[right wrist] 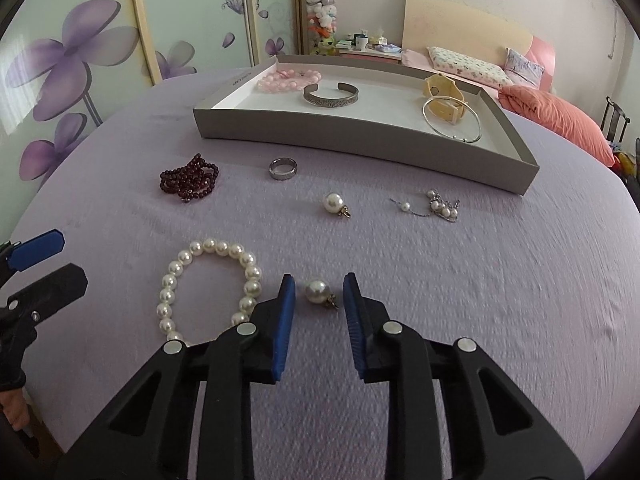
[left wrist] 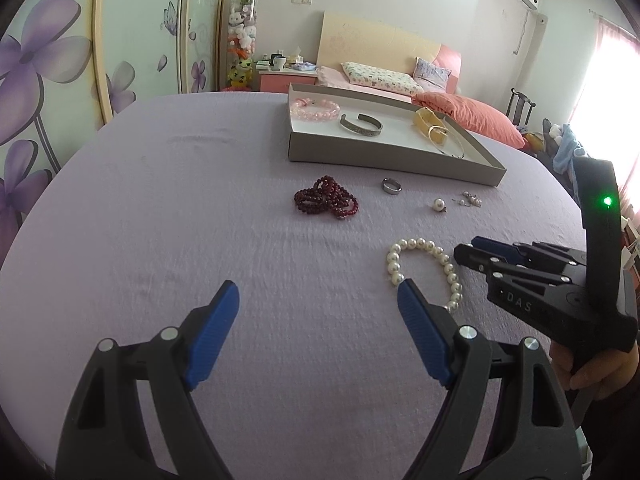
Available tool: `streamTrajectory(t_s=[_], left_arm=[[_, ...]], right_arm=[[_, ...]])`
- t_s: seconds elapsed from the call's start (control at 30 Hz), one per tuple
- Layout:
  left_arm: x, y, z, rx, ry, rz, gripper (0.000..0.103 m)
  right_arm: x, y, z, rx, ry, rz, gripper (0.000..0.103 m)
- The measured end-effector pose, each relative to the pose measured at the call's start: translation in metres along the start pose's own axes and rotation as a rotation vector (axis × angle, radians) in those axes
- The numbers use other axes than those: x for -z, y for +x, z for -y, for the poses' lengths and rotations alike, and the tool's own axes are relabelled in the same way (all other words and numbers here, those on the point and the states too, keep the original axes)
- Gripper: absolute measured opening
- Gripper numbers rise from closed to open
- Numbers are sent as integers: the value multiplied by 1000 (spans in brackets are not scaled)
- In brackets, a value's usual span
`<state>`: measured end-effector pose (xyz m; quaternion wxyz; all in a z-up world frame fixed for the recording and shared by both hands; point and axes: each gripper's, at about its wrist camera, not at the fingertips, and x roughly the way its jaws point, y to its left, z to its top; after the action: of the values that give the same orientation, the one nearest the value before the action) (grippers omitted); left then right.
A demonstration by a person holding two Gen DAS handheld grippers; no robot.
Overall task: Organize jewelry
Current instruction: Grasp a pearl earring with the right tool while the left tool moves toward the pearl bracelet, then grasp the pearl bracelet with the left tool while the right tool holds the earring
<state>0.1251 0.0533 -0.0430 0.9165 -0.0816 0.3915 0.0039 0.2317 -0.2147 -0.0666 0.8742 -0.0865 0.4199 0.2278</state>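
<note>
Right claw (right wrist: 319, 296) is spread, a loose pearl pendant (right wrist: 319, 292) sitting between its blue pads (right wrist: 285, 320), not yet pinched. Left claw (left wrist: 318, 312) is spread wide and empty, just left of the pearl bracelet (left wrist: 424, 268). The bracelet lies just left of the pendant on the lilac-covered table (right wrist: 460, 300). Beyond the pendant: a second pearl pendant (right wrist: 335, 203), a pearl earring cluster (right wrist: 438, 205), a steel ring (right wrist: 283, 168) and dark red beads (right wrist: 190, 178), all loose. Furthest out is the grey tray (right wrist: 360, 140), already holding a pink bead bracelet (right wrist: 290, 78), silver cuff (right wrist: 330, 94), thin bangle (right wrist: 452, 124) and a cream piece (right wrist: 444, 88). Step in hand looks like grasping the pendant; next move likely calls for closing gently on the round pearl so it doesn't squirt out, then carrying it to the tray. Readable text: "DAS" on the right claw body; tray print is illegible.
</note>
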Motion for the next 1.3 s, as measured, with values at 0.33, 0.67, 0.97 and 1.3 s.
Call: streamTrajectory(t_s=[0.33, 0.67, 0.97, 1.3], left_arm=[[1, 10, 11, 6, 30, -29, 82], [-2, 35, 45, 26, 56, -90, 68], [-11, 53, 61, -23, 44, -117, 50], [-11, 57, 72, -85, 103, -115, 10]], right_arm=[[9, -9, 14, 25, 36, 3, 15], [15, -32, 70, 71, 182, 42, 15], [17, -30, 76, 63, 192, 41, 15], [19, -32, 74, 43, 186, 48, 15]])
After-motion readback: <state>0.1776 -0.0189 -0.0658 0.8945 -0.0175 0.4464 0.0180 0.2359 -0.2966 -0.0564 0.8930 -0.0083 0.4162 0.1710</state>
